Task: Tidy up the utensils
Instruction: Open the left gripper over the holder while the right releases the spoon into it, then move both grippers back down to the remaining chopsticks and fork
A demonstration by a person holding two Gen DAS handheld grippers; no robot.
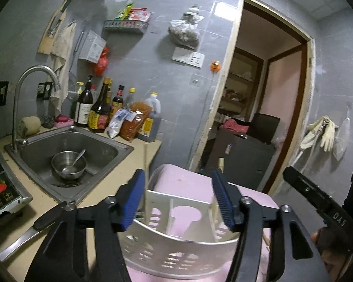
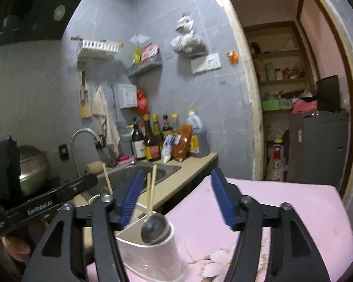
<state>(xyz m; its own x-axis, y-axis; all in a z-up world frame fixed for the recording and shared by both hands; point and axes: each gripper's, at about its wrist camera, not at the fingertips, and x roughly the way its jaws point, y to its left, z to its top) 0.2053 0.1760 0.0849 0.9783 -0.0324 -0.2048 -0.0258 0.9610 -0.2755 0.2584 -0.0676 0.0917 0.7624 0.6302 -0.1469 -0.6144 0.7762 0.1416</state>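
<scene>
The white utensil holder [image 1: 176, 256] stands on the pink floral cloth [image 2: 282, 211], at the cloth's edge nearest the counter [image 2: 188, 164]. Inside it: upright wooden chopsticks [image 2: 153, 188] and a metal spoon [image 2: 154, 228] with its bowl uppermost; a partition divides the holder, and which compartment holds which item cannot be told. The left gripper [image 1: 176, 202] stands wide, its blue pads either side of the holder's rear, touching nothing. The right gripper [image 2: 176, 202] also stands wide and empty. In the steel sink [image 1: 120, 145] sits a steel bowl [image 1: 68, 164] containing a spoon [image 1: 76, 161]. A kitchen knife [image 1: 23, 237] lies on the counter's near edge.
</scene>
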